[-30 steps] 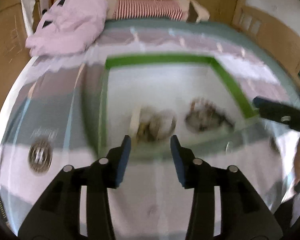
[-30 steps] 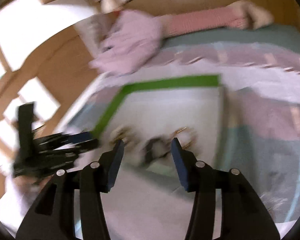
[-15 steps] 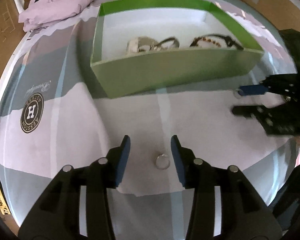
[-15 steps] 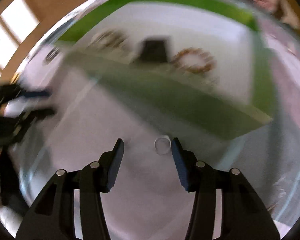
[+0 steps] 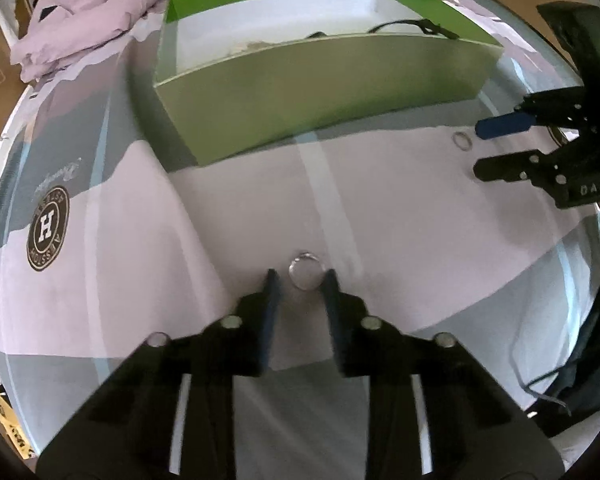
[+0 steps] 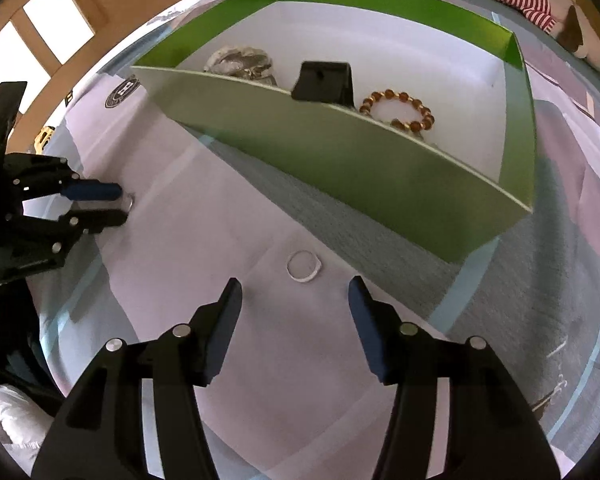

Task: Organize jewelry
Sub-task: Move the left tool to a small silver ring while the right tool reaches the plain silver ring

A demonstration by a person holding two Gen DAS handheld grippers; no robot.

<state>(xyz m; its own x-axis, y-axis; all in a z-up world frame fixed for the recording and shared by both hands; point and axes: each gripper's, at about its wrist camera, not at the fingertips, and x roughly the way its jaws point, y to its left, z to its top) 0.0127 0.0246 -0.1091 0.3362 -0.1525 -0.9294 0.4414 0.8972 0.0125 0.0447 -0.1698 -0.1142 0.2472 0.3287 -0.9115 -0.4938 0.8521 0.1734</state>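
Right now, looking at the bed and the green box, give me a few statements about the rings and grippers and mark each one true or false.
1. A ring lies between the left gripper's fingers. True.
2. The bead bracelet lies on the bedspread outside the green box. False: it lies inside the box.
3. The right gripper is clamped on a ring. False: it is open, and the second ring lies just ahead of it.
4. Both rings lie outside the box. True.
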